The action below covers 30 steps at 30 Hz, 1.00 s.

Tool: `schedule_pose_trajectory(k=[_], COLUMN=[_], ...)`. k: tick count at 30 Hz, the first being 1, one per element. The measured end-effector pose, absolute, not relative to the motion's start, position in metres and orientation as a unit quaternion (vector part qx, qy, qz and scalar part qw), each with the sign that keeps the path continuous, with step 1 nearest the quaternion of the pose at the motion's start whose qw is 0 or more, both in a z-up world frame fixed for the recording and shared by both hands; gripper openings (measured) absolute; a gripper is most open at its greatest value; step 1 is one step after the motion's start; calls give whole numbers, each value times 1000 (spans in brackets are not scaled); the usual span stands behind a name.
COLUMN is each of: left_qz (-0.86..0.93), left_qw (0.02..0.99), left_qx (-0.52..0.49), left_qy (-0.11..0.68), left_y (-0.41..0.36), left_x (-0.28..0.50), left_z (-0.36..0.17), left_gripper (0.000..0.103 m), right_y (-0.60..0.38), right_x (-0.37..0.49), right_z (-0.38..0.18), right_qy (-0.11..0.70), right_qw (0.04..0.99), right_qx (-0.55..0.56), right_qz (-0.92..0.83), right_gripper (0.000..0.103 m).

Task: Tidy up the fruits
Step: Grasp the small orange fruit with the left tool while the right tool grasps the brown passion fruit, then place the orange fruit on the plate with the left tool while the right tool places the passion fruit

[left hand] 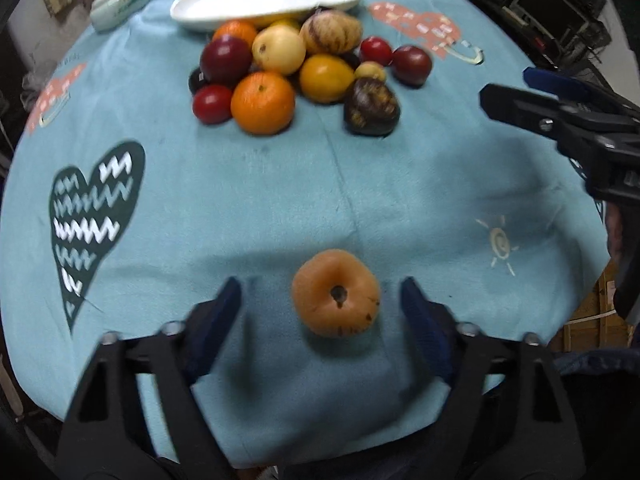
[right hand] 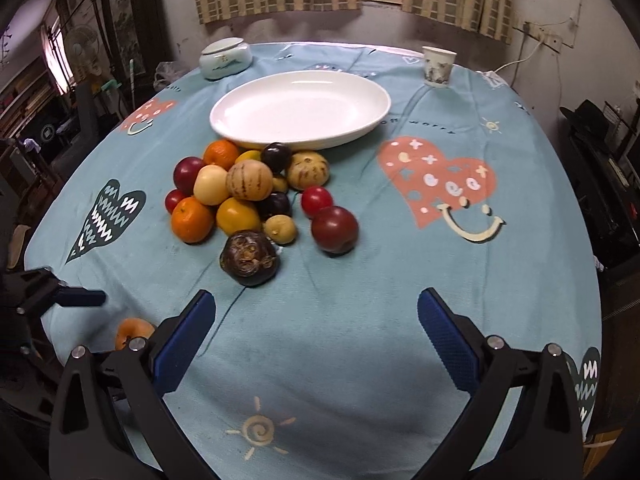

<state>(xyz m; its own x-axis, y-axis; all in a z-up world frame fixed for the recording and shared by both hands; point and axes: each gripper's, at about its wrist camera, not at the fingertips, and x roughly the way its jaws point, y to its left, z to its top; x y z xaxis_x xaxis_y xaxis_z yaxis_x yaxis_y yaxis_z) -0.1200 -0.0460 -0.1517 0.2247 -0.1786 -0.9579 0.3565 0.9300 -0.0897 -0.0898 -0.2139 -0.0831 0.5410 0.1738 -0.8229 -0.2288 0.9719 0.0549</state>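
A lone orange-brown fruit (left hand: 336, 294) with a dark stem pit lies on the blue tablecloth near the front edge, also visible low left as the fruit (right hand: 132, 330). My left gripper (left hand: 322, 292) points down over it, one blue pad on each side, with a gap at both pads. A pile of fruit (right hand: 248, 192) (oranges, red plums, yellow and striped ones) sits mid-table in front of a white oval plate (right hand: 300, 108). A dark round fruit (right hand: 248, 258) lies nearest my right gripper (right hand: 316, 304), which hangs open above bare cloth with nothing between its fingers.
A lidded pale ceramic jar (right hand: 226, 58) and a small cup (right hand: 439, 66) stand at the table's far side. A red plum (right hand: 334, 230) lies apart to the right of the pile. The round table's edge (right hand: 592, 264) drops off toward dark furniture.
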Motion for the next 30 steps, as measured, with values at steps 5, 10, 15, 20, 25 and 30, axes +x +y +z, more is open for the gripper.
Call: schedule_pose_trajectory(k=[5,10,15,20,25,30], left_qz=[-188,-173,-148,-138,-159,-186], left_qw=[771,786,801,804,814,826], left_qx=[64,47,33,28,29,37], left_qy=[605,591,579,577,558,531], left_y=[-47,-28,-5,11,13,-6], left_x=[-122,-119,-114,-93,-60,-9], left_z=[-151,-128,-104,-94,-77,-64], left_gripper=[45,45,45,45,45,45], right_y=[-201,-191,-171,-160,-174,-195], right_x=[-69,-50,-36,-37,-39,-11], right_z=[-104,-125,-137,-134,-111,-75], right_qy=[504,534,545,549,547,514], right_qw=[851,829,821,816,817,844], right_qx=[-24,15,4,-35,0,22], right_qz=[144,166,172,178,182,150], right_gripper=[80,75,68,49,49,49])
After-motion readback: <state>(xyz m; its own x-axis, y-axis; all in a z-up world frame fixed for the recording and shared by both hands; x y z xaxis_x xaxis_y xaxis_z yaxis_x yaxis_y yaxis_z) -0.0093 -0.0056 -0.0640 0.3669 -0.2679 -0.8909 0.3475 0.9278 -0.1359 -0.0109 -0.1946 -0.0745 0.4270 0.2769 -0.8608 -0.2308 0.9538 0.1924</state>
